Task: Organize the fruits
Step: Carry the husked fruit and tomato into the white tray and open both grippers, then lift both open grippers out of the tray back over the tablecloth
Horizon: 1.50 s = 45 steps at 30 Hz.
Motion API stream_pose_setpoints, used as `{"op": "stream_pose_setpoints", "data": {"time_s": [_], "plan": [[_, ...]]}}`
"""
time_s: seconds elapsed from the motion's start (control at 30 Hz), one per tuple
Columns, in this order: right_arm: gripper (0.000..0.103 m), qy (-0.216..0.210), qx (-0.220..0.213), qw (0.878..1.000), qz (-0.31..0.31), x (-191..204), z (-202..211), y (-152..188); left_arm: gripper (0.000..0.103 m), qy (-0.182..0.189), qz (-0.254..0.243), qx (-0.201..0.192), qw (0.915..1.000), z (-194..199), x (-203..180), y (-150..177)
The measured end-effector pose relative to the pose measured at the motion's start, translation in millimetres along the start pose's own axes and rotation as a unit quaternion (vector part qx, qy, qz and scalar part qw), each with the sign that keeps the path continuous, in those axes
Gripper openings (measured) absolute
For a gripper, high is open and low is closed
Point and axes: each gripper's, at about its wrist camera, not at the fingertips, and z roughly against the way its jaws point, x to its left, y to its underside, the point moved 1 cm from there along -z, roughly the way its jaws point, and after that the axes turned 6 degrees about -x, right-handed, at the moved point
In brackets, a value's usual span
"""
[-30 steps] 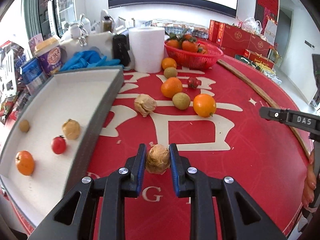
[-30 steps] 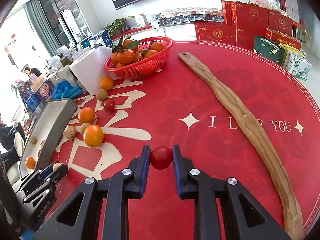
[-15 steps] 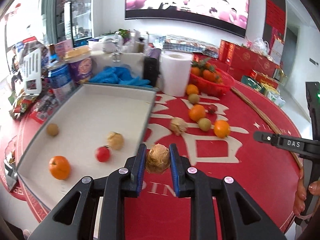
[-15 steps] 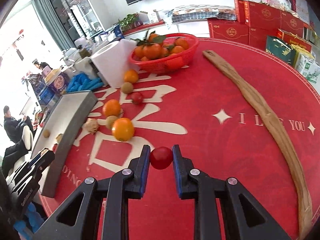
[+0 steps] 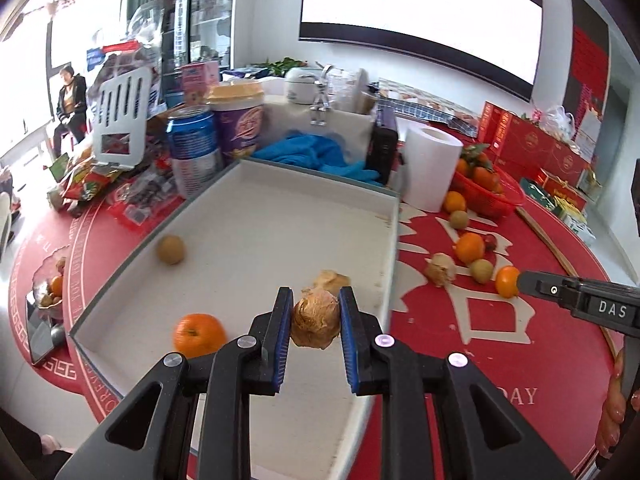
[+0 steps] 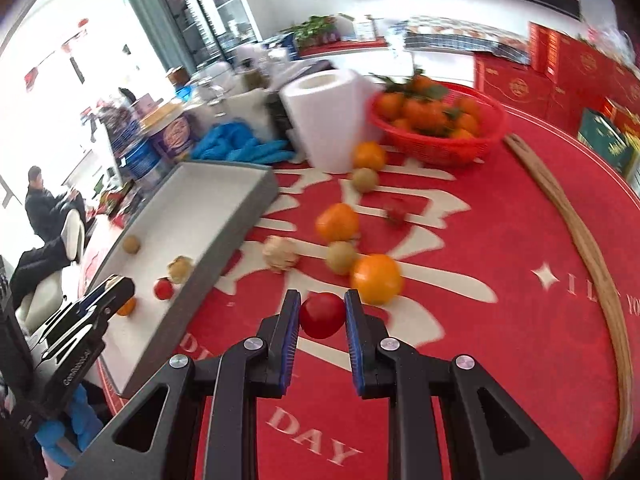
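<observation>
Surface: round red table [image 6: 500,240] with white lettering, cluttered along its far edge; wall screen in the upper background.

Tray [image 5: 256,184], white, grey-walled: centre of the left wrist view. Holds one orange [image 5: 199,334] at lower left, one small brown fruit [image 5: 171,249] at middle left, one papery husked fruit [image 5: 331,280] at centre.

Left gripper [image 5: 314,322]: lower centre, over the tray's near end, fingers closed narrowly on a second husked fruit [image 5: 315,322].

Right gripper [image 6: 322,316]: lower centre of the right wrist view, over the red cloth right of the tray, clamping a red tomato [image 6: 322,315].

Loose fruit on table, frame centre: large orange [image 6: 376,279], green-brown fruit [image 6: 341,257], husked fruit [image 6: 281,253].

Background: paper towel roll [image 6: 332,120]; red basket [image 6: 436,124] of oranges, upper right.
</observation>
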Motion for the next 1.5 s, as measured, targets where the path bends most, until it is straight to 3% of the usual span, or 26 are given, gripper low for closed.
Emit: {"op": "stream_pose_setpoints", "data": {"time_s": [0.4, 0.9, 1.0, 1.13, 1.17, 1.2, 1.23, 1.27, 1.33, 1.5], "plan": [[0.023, -0.037, 0.018, 0.997, 0.062, 73.5, -34.5, -16.7, 0.025, -0.032, 0.023, 0.007, 0.9992, -18.9, 34.1, -6.5], [0.024, -0.069, 0.043, 0.992, 0.094, 141.6, -88.7, -29.9, 0.026, -0.079, 0.052, 0.028, 0.9951, -53.2, 63.4, -2.9], [0.023, -0.069, 0.051, 0.991, 0.1, 147.2, -97.2, -29.0, 0.035, -0.091, 0.042, 0.03, 0.9945, -54.1, 61.0, -2.4], [0.024, -0.07, 0.054, 0.991, 0.104, 149.5, -102.7, -29.4, 0.073, -0.089, 0.042, 0.02, 0.9949, -50.4, 59.8, -4.8], [0.024, -0.072, 0.055, 0.99, 0.105, 150.0, -102.7, -29.7, 0.08, -0.089, 0.042, 0.015, 0.995, -48.5, 59.2, -5.4], [0.026, -0.075, 0.056, 0.99, 0.105, 149.5, -102.3, -30.3, 0.081, -0.09, 0.039, 0.011, 0.9951, -47.3, 58.2, -5.5], [0.04, -0.078, 0.057, 0.99, 0.103, 148.8, -101.8, -31.4, 0.081, -0.092, 0.035, 0.01, 0.9951, -47.4, 57.1, -5.4], [0.072, -0.079, 0.056, 0.99, 0.101, 147.8, -100.9, -32.5, 0.081, -0.094, 0.029, 0.012, 0.9951, -47.8, 55.6, -5.0], [0.102, -0.079, 0.037, 0.992, 0.089, 143.8, -93.5, -36.8, 0.083, -0.095, 0.019, 0.013, 0.9952, -48.3, 52.4, -4.9], [0.102, -0.079, 0.009, 0.995, 0.057, 127.2, -71.9, -46.8, 0.087, -0.101, 0.006, 0.022, 0.9946, -51.6, 49.3, -5.7]]}}
